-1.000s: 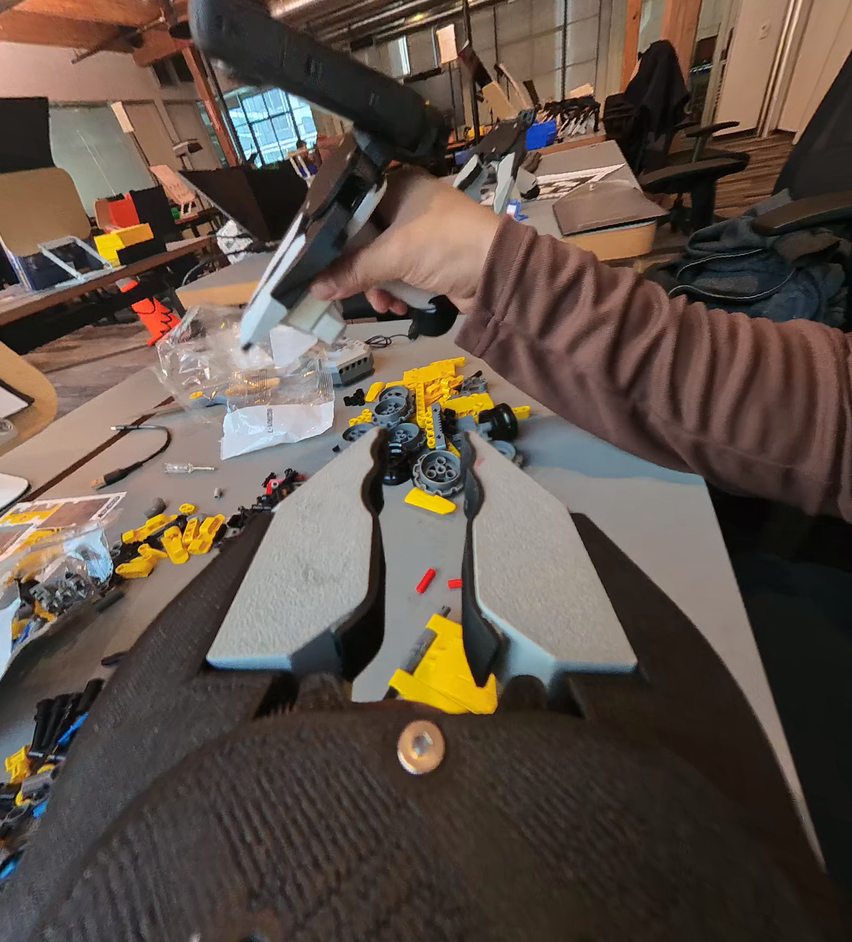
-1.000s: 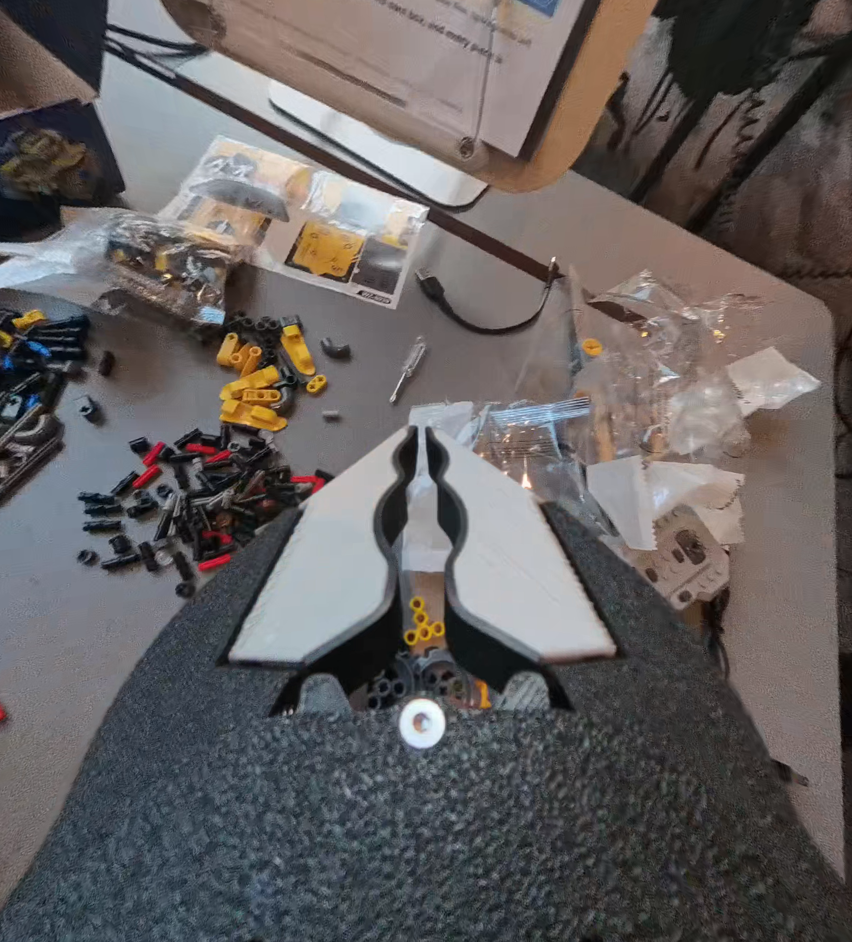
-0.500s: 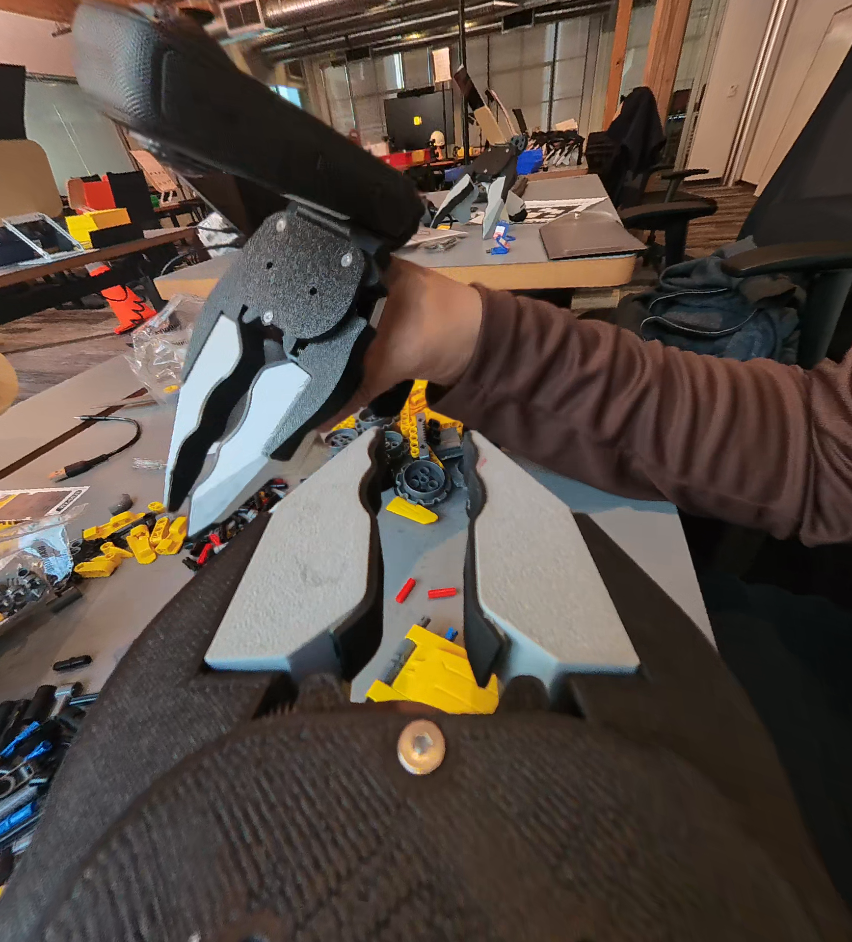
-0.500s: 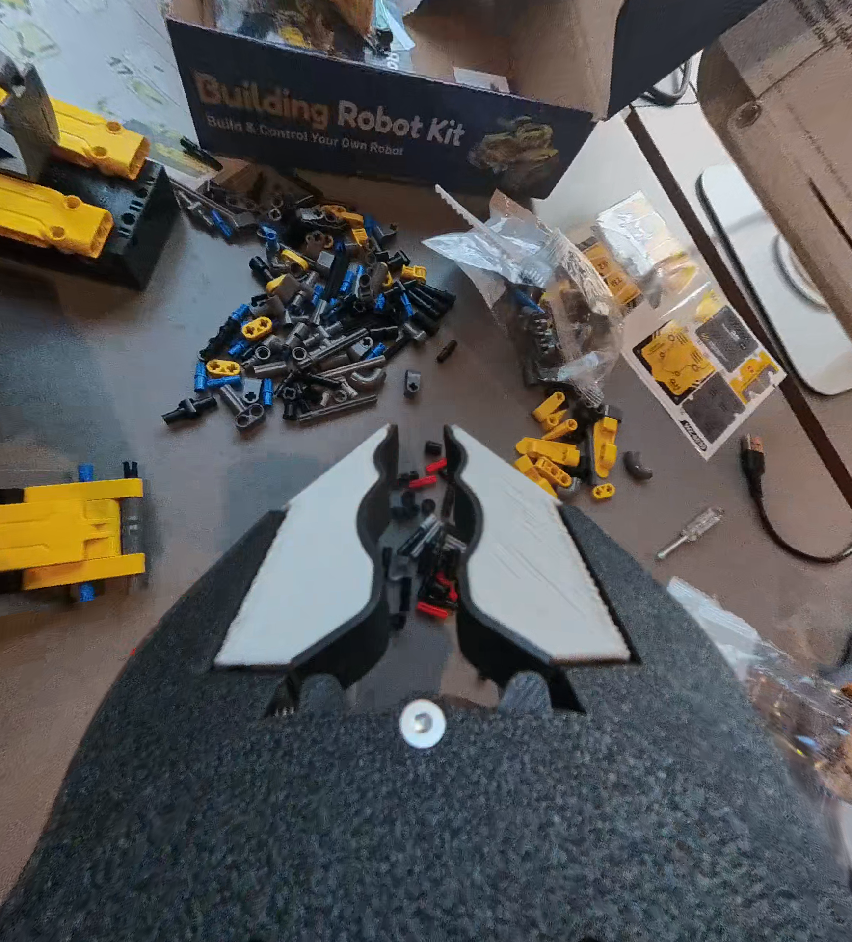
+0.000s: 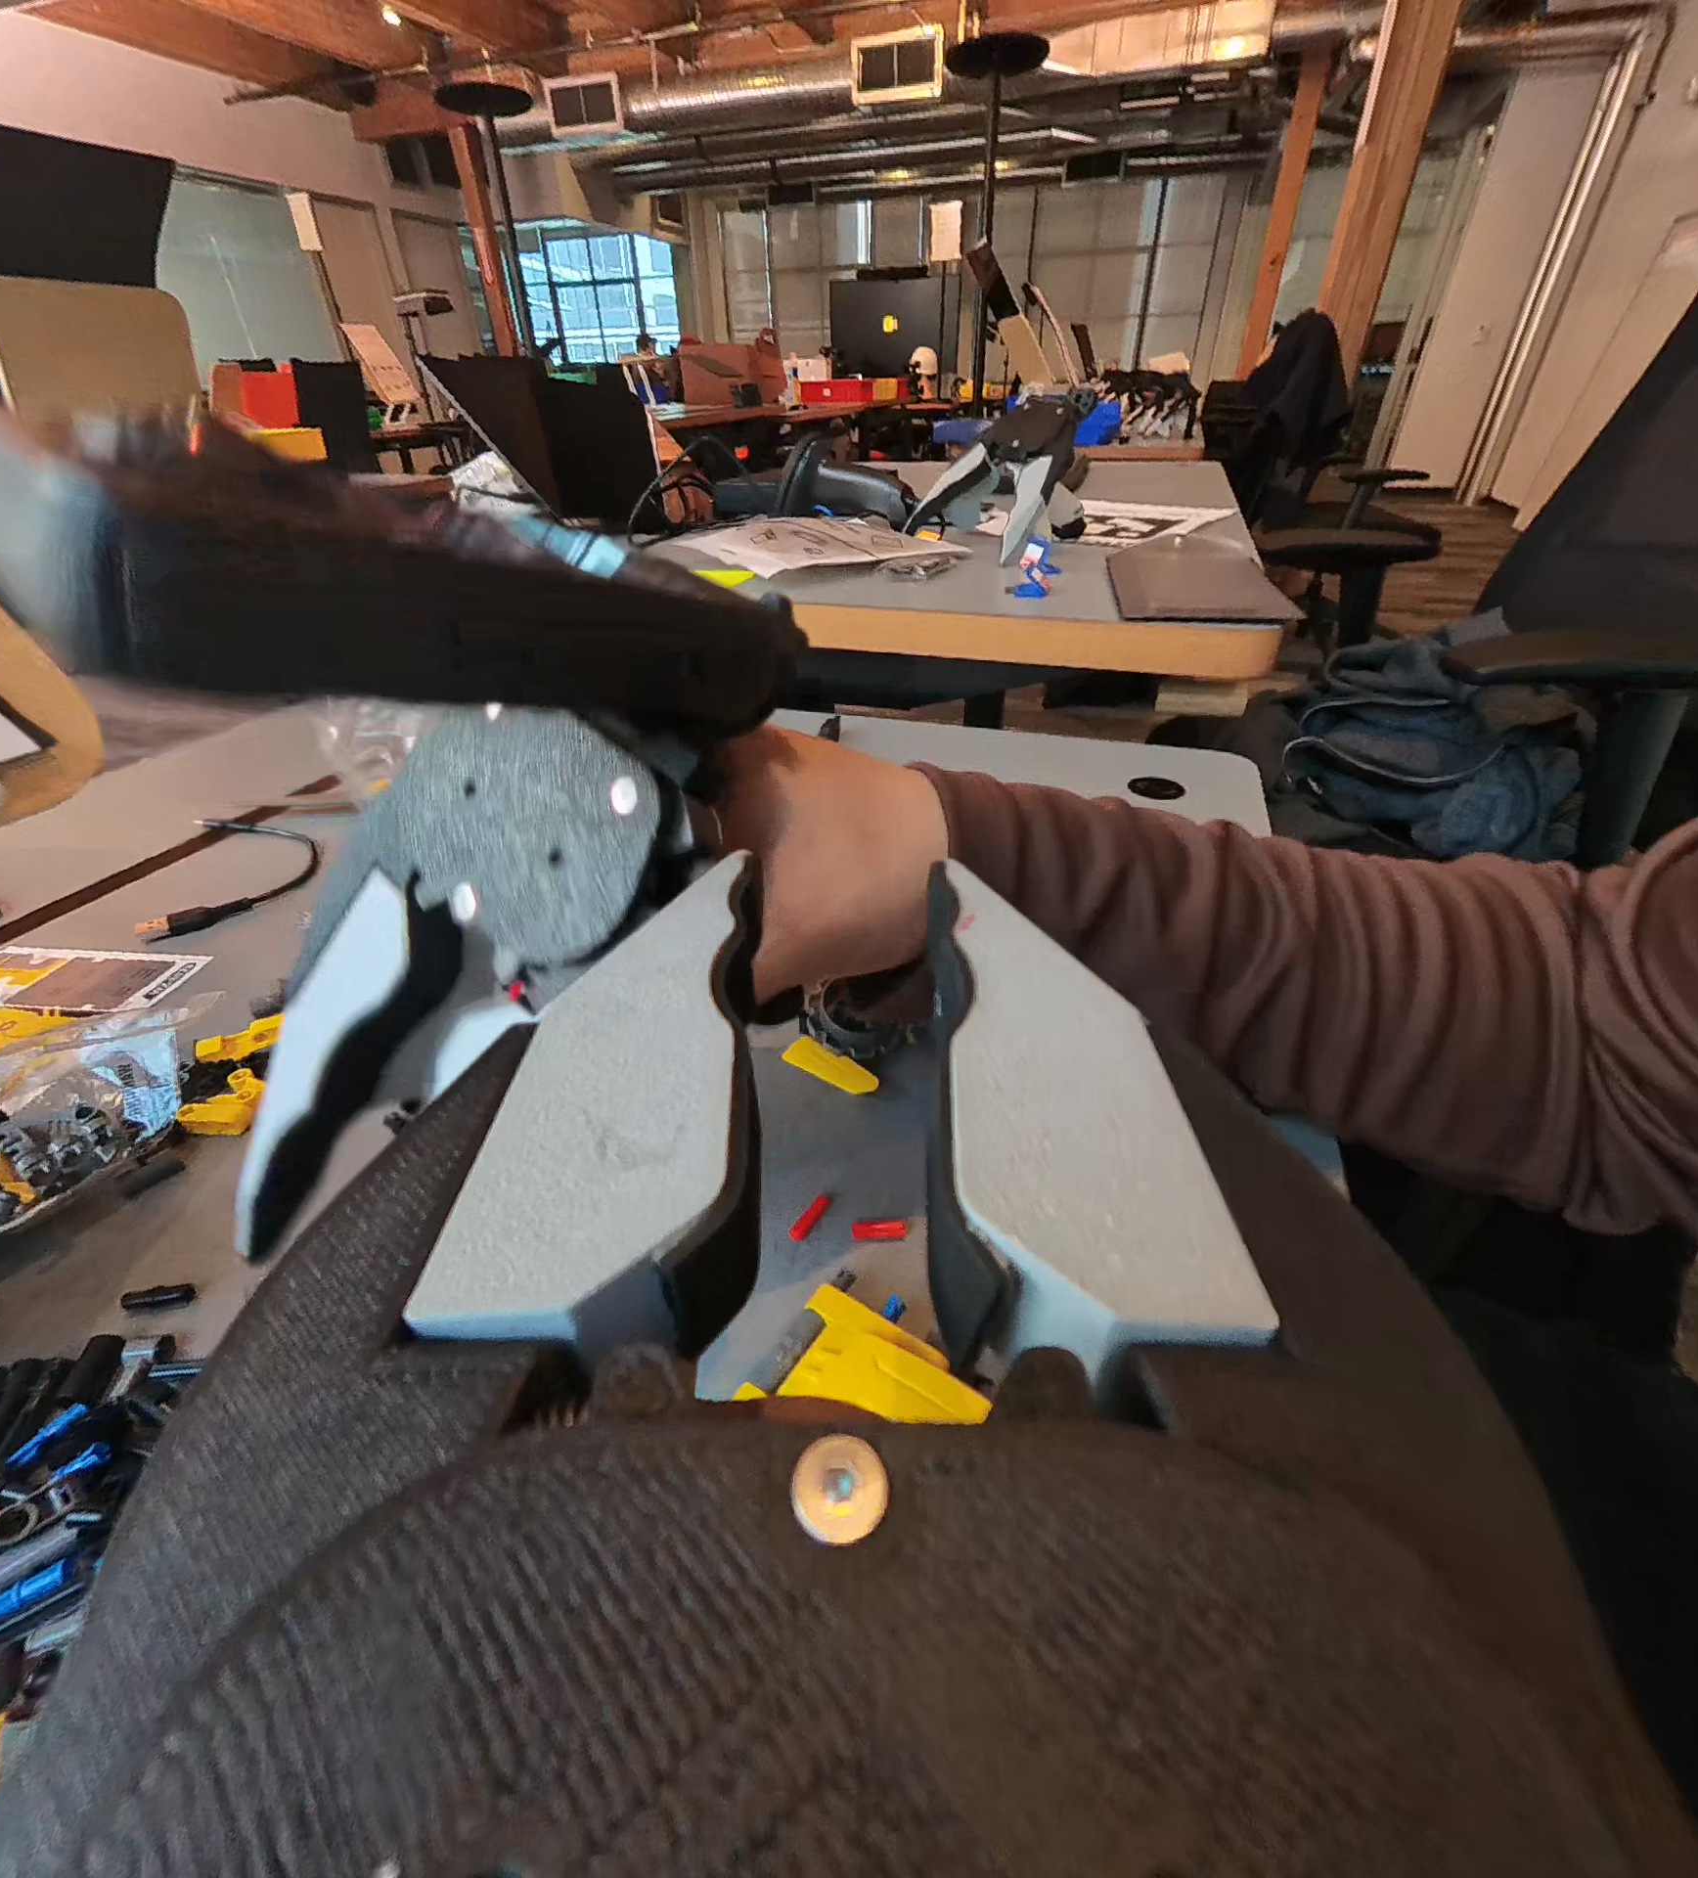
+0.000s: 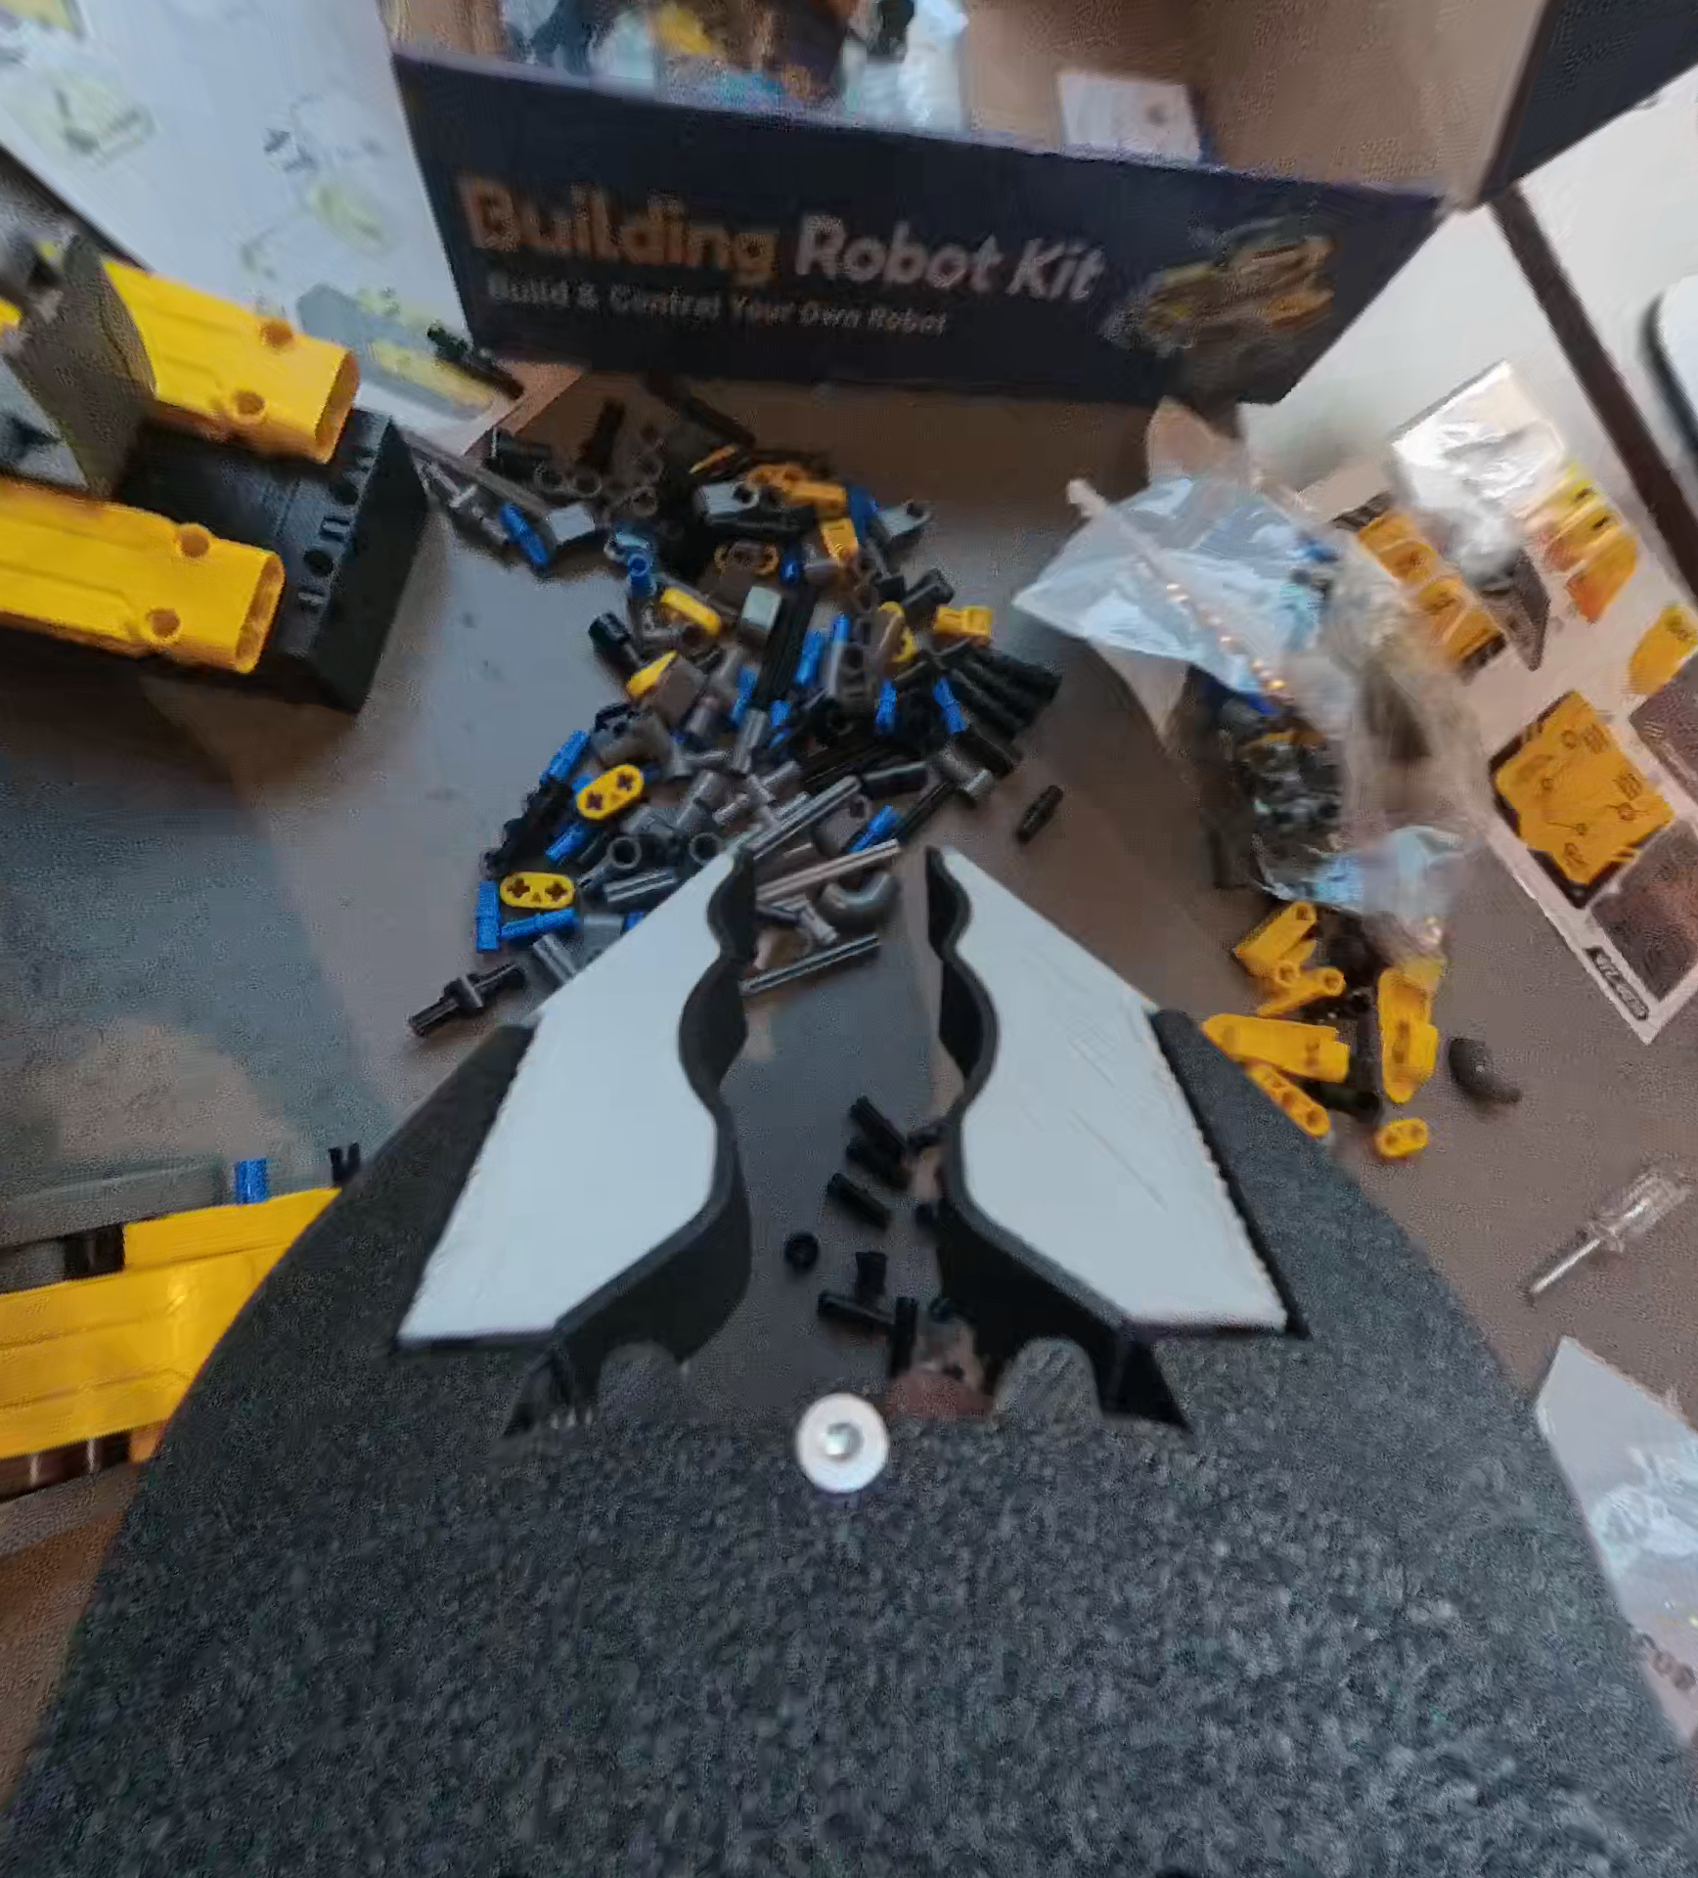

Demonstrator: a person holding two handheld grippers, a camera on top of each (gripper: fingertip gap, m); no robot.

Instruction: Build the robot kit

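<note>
L gripper (image 5: 840, 920) released, jaws apart, nothing between them, hovering over grey table (image 5: 977, 757). Between its fingers on the table: yellow wedge (image 5: 830, 1065), two red pins (image 5: 850, 1223), a yellow part (image 5: 865, 1357) close to the base; dark wheel (image 5: 865, 1011) just past the tips, partly hidden. R gripper (image 6: 837, 884) also released, empty, tilted down over the parts pile (image 6: 743, 732) of black/blue/grey/yellow pins & connectors; tips right over the pile's near edge, contact can't tell. Few loose black pins (image 6: 870, 1209) lie between its fingers. In L view the R gripper shows motion-blurred, held by a hand (image 5: 830, 864) w/ brown sleeve (image 5: 1333, 1016), crossing in front of L's tips. Around the pile: dark blue kit box (image 6: 875, 274) behind, yellow/black assembly (image 6: 164, 528) to the left, another yellow assembly (image 6: 62, 1331) near left, clear bag (image 6: 1262, 711) w/ parts to the right, yellow connectors (image 6: 1323, 1026) below the bag, sticker sheet (image 6: 1638, 793) far right, small screwdriver (image 6: 1607, 1230) near right.
</note>
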